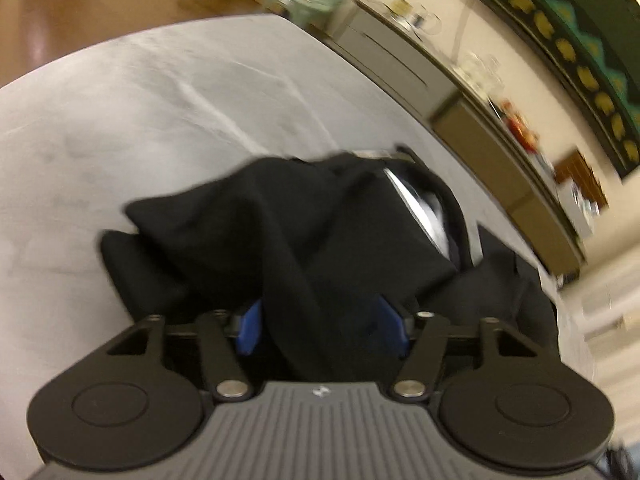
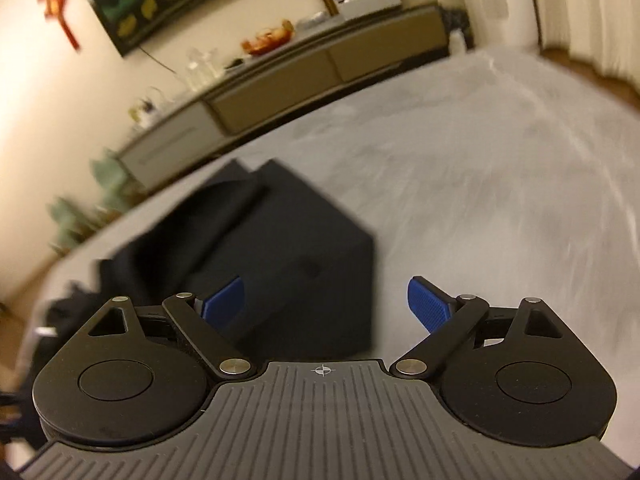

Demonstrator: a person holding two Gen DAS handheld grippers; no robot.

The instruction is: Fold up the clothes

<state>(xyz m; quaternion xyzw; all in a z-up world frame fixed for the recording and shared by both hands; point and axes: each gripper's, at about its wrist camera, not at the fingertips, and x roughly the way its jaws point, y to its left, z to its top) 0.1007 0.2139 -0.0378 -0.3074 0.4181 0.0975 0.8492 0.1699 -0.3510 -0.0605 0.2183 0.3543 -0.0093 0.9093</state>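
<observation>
Black garment [image 1: 288,232] is bunched on the grey bed [image 1: 160,120], a fold of it clamped between the blue pads of the left tongs [image 1: 320,320]; right tongs [image 2: 326,304] are held wide apart and empty above its right near corner; frames blurred.

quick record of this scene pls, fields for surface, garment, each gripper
surface: grey bed cover
garment: black garment, bunched up in the left view, flatter with a squared corner in the right view
left gripper: fabric bunched between its blue fingers, looks shut on it
right gripper: open, nothing between its fingers
background: low cabinet along the wall
</observation>
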